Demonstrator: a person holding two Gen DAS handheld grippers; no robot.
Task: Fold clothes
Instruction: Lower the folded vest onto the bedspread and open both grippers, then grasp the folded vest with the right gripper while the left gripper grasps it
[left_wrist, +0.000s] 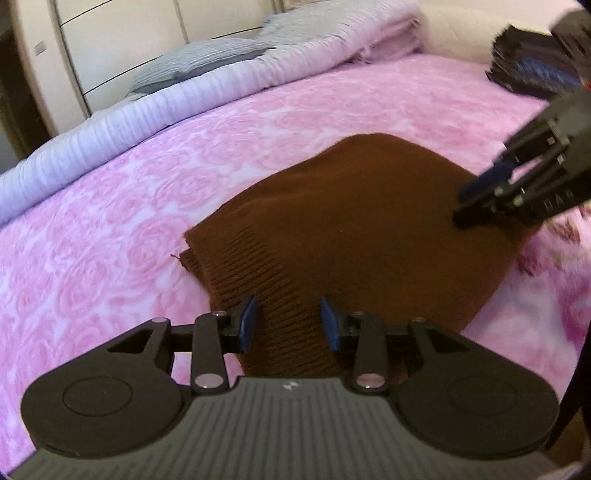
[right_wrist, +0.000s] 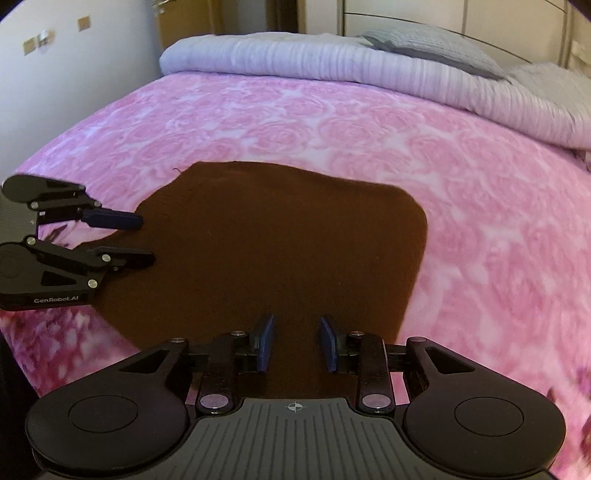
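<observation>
— Lying where, that brown sweater?

— Folded on the pink blanket, toward the bed's near edge.

— And the grippers?

— Left gripper and right gripper both hover over it, jaws parted, nothing pinched between the pads.

Left gripper angles downward, blue-padded fingers parted with a gap and nothing pinched. Right gripper tilts down too, fingers also apart, empty. Both point in from opposite sides.
</observation>
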